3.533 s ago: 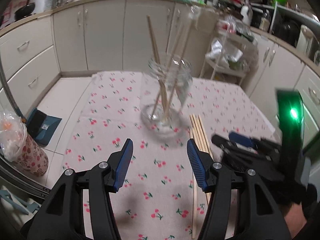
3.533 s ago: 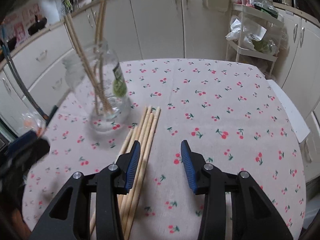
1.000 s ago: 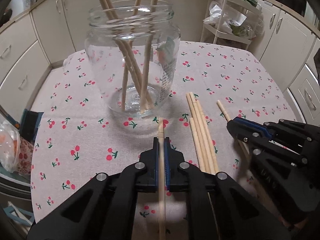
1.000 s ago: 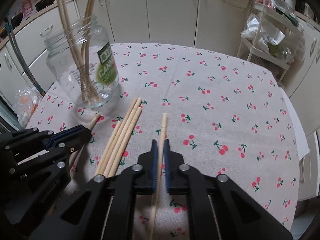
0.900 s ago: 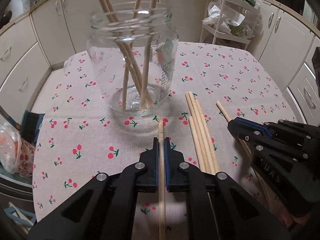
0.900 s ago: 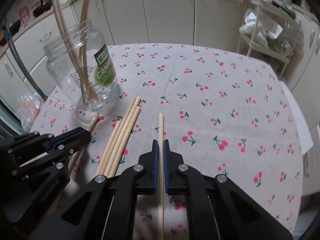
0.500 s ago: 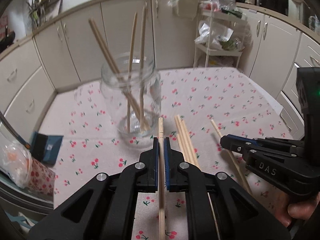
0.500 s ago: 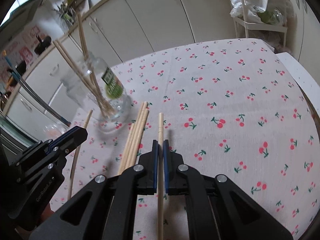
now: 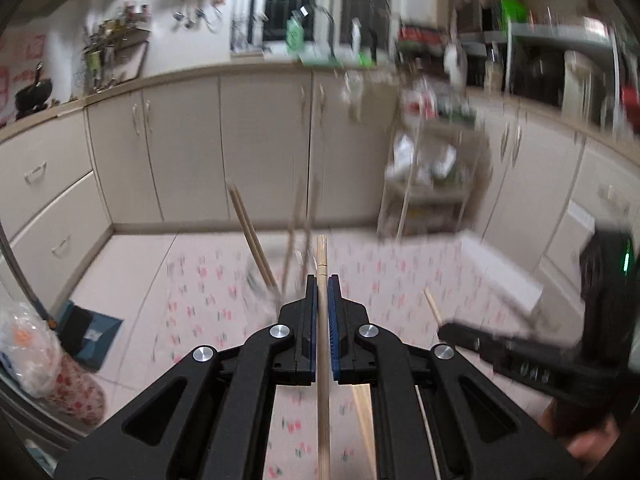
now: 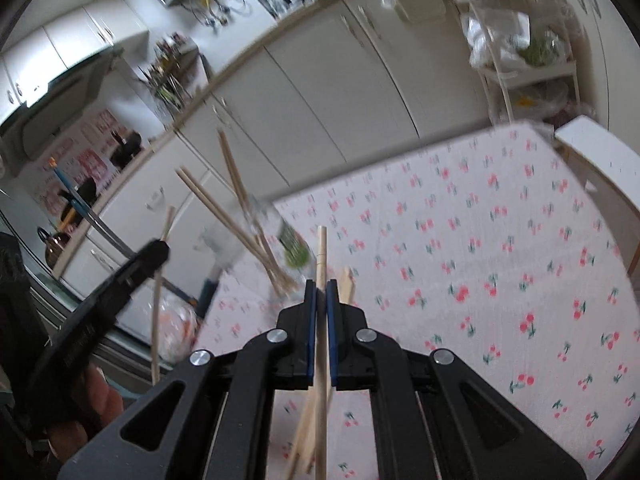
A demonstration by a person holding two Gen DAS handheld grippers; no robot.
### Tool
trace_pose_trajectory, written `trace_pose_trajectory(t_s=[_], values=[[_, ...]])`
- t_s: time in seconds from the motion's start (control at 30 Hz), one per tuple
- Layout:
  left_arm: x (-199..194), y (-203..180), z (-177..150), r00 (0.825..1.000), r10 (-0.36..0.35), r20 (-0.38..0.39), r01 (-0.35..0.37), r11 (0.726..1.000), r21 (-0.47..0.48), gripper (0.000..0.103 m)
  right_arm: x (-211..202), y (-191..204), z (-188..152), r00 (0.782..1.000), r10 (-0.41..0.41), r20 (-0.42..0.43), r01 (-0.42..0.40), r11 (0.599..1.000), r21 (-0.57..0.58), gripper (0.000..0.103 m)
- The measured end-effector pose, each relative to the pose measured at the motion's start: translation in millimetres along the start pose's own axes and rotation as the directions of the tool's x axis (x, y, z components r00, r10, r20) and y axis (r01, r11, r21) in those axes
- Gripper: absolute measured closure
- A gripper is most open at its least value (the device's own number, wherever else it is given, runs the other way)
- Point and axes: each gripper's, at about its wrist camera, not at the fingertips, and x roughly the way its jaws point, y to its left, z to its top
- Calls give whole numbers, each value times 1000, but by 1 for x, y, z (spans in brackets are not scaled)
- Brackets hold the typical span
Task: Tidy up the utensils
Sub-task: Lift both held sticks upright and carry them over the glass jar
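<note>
Pale wooden chopsticks are the task items, in three groups. Group 1: several long pale wooden chopsticks [image 10: 240, 220] already stand leaning in the clear glass jar with a green label [image 10: 280, 248] on the cherry-print tablecloth [image 10: 500, 240]; that part reads as done. Group 2: one chopstick per gripper, in transit. The left hand-held black gripper w/ blue pads [image 9: 322, 300] is clamped narrow on a single pale wooden chopstick [image 9: 322, 360], which runs straight out along the gripper axis, tip just past the pads. The right hand-held black gripper w/ blue pads [image 10: 319, 304] is likewise closed tight on its own single pale wooden chopstick [image 10: 320, 360]. Both are held off the cloth, on the near side of the jar (the jar is blurred in the left wrist view, approx. directly ahead). Group 3: a few loose chopsticks [image 10: 346, 280] lie flat on the cloth just beside the jar; exact count not readable.

Judged status: partly complete. Remaining: drop both held sticks into the jar mouth, then collect the loose ones.

Appearance: sticks are thin, straight, round-section, unfinished light wood, approx. uniform length.
</note>
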Motion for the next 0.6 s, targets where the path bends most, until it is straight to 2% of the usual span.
trace_pose_trajectory(t_s=[0.13, 0.27, 0.47, 0.6], values=[[-15, 32, 33, 992, -28, 123, 41, 993, -110, 98, -9, 15, 12, 996, 12, 85, -10, 1000, -25, 97], [-25, 55, 60, 975, -30, 222, 73, 979, -188, 98, -16, 26, 25, 989, 26, 143, -20, 999, -46, 97], [-21, 73, 83, 954, -6, 300, 89, 960, -266, 98, -19, 32, 40, 979, 41, 200, -29, 998, -61, 97], [-12, 75, 92, 931, 48, 363, 71, 949, -307, 98, -18, 30, 43, 974, 43, 223, -30, 998, -64, 97]])
